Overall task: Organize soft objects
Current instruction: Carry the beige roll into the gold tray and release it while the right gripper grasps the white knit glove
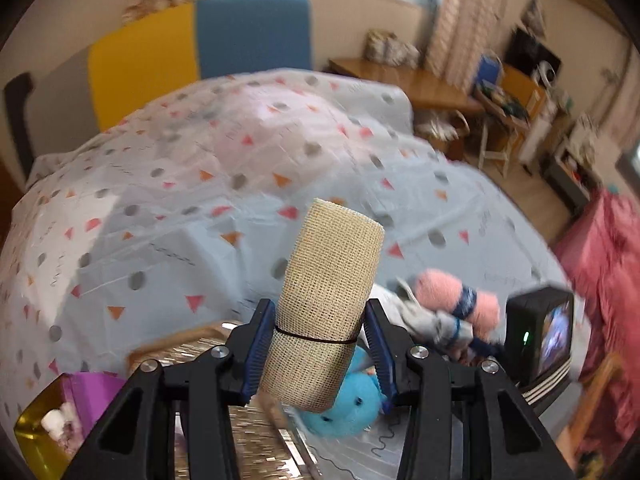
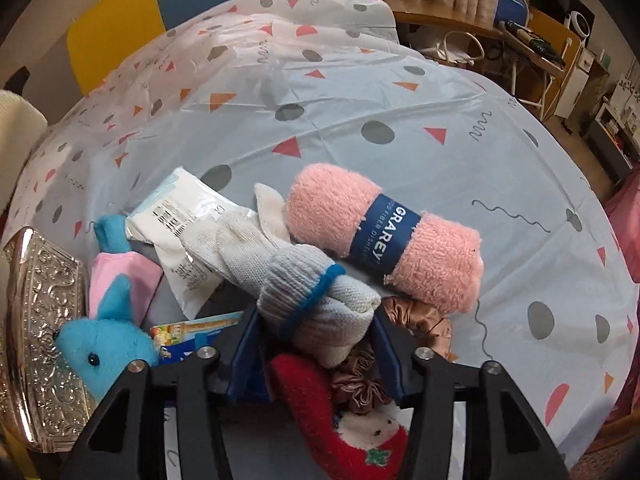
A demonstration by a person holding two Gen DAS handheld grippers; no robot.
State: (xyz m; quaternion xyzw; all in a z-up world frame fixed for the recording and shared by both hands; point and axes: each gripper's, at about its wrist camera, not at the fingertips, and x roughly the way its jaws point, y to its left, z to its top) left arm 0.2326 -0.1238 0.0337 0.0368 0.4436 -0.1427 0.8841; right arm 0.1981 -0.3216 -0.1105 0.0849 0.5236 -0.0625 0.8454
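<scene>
My left gripper (image 1: 320, 312) is shut on a beige mesh roll (image 1: 332, 280) bound with a thin band, and holds it upright above the patterned sheet (image 1: 200, 184). Below the roll lie a blue plush toy (image 1: 344, 404) and a pink fluffy cloth roll (image 1: 452, 292). In the right wrist view my right gripper (image 2: 316, 320) points down into the pile. Its blue pads press on the cuff of a rolled grey knit glove (image 2: 304, 280) with blue trim. The pink cloth roll (image 2: 384, 236) lies just behind the glove. A red fuzzy sock (image 2: 320, 412) lies under the jaws.
A silver embossed box (image 2: 44, 320) stands at the left beside the blue plush toy (image 2: 108, 344). A white packet (image 2: 180, 208) and a brown scrunchie (image 2: 416, 316) flank the glove. Bare patterned sheet (image 2: 360, 92) stretches beyond the pile. A gold container (image 1: 36, 428) sits lower left.
</scene>
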